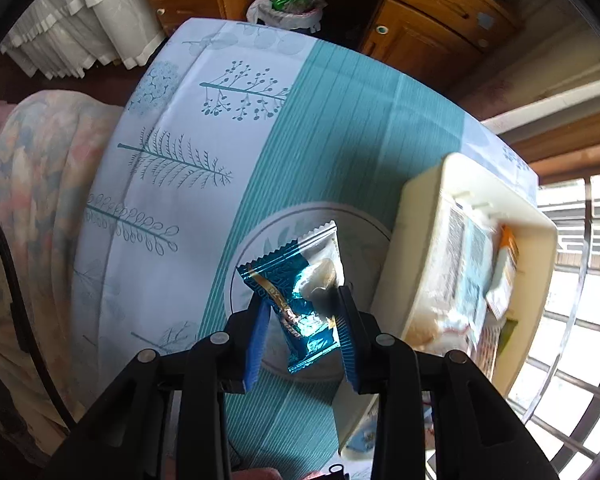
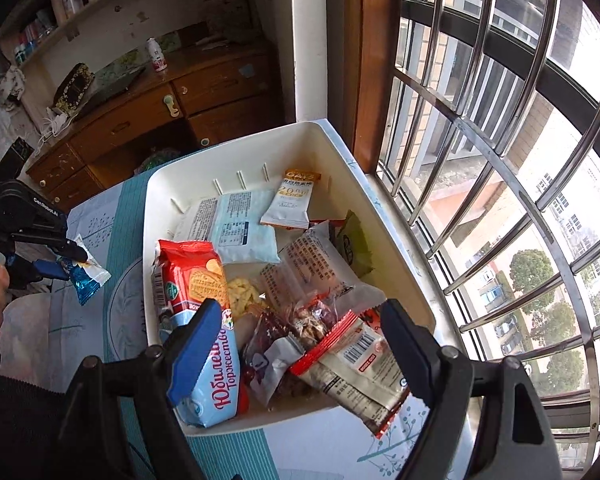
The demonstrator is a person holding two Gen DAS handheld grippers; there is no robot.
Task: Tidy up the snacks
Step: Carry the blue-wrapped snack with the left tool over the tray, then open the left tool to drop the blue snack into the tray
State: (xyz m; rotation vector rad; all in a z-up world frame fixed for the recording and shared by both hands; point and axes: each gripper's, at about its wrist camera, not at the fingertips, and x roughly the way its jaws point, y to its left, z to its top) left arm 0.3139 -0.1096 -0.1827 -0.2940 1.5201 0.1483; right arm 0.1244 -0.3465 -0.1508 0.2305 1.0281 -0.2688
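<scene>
My left gripper [image 1: 302, 300] is shut on a blue foil snack packet [image 1: 300, 280] with a clear end, held above a round plate [image 1: 360, 220] on the teal tablecloth. The same gripper [image 2: 66, 262] and packet [image 2: 86, 276] show at the left of the right wrist view. A cream plastic bin [image 2: 324, 140] holds several snacks: a red and blue biscuit pack [image 2: 192, 280], a white oat bar [image 2: 292, 200], a pale blue packet [image 2: 232, 228], nut bags. My right gripper [image 2: 300, 332] is open and empty, above the bin's near end. The bin also shows in the left wrist view [image 1: 420, 208].
The table [image 1: 204, 128] carries a teal and white leaf-print cloth. A window with metal bars [image 2: 500, 160] lies right of the bin. A wooden cabinet [image 1: 420, 32] and a lined waste bin [image 1: 288, 4] stand beyond the table. A floral blanket [image 1: 32, 184] lies at the left.
</scene>
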